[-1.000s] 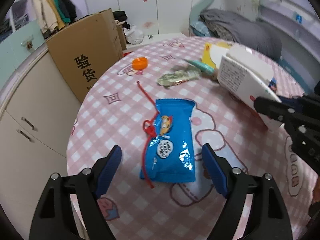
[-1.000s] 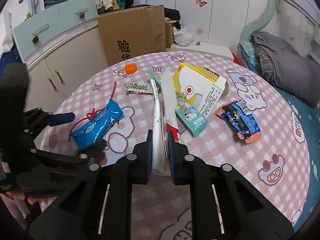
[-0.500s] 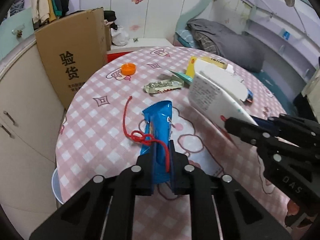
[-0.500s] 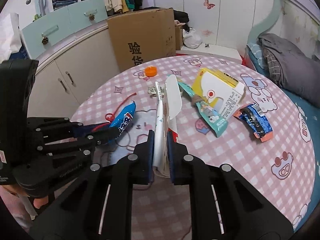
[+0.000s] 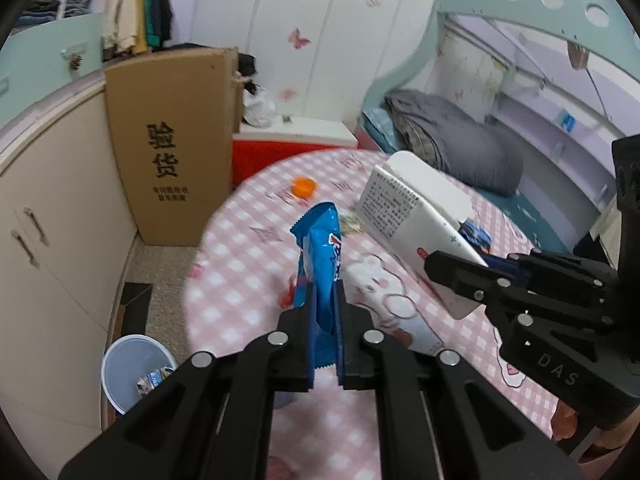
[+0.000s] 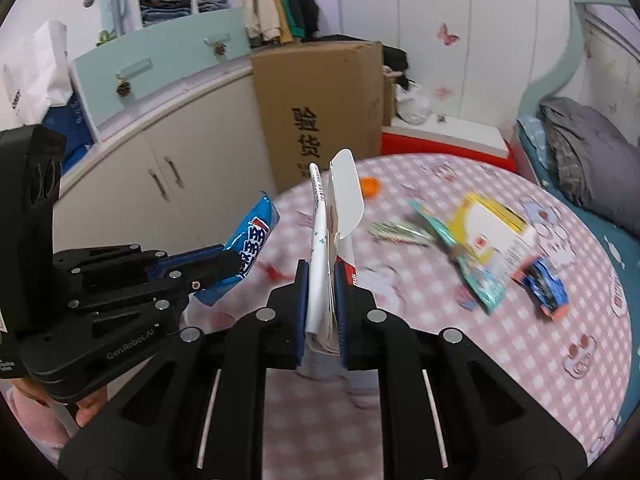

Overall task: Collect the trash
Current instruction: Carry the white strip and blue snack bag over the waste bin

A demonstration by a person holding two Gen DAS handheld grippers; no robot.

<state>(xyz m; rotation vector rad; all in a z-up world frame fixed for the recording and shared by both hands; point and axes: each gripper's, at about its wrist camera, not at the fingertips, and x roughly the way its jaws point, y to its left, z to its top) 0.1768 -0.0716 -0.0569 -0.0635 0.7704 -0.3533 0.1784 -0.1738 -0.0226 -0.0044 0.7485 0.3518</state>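
We see a round table (image 6: 480, 360) under a pink and white checked cloth, viewed from two handheld grippers. Our left gripper (image 5: 325, 312) has its fingers clamped on a glossy blue plastic snack wrapper (image 5: 320, 256), lifted clear of the cloth and standing upright between the pads. Our right gripper (image 6: 322, 292) has its fingers pressed together on a flattened white cardboard carton (image 6: 336, 216) with small print, also raised off the table.

We judge the collecting to be partly done. Two pieces are in hand but not yet dropped. A pale blue round plastic bin (image 5: 134, 368) sits on the floor just beside the table's left edge, already holding some crumpled wrapper. Left on the cloth are an orange plastic bottle cap (image 6: 370, 186), a crinkled silvery green wrapper (image 6: 400, 232), a teal foil pouch (image 6: 472, 276), an open yellow and white cardboard box (image 6: 500, 228) and a dark blue wrapper with orange ends (image 6: 546, 288); a red cord seems to lie near the held wrapper, though it is blurred.

Readable writing: the tall brown cardboard box (image 6: 320, 108) behind the table bears the large black characters 验货. The left gripper body reads "GenRobot.AI", the right one "DAS". The wrapper's white lettering and the carton's print are too small to read
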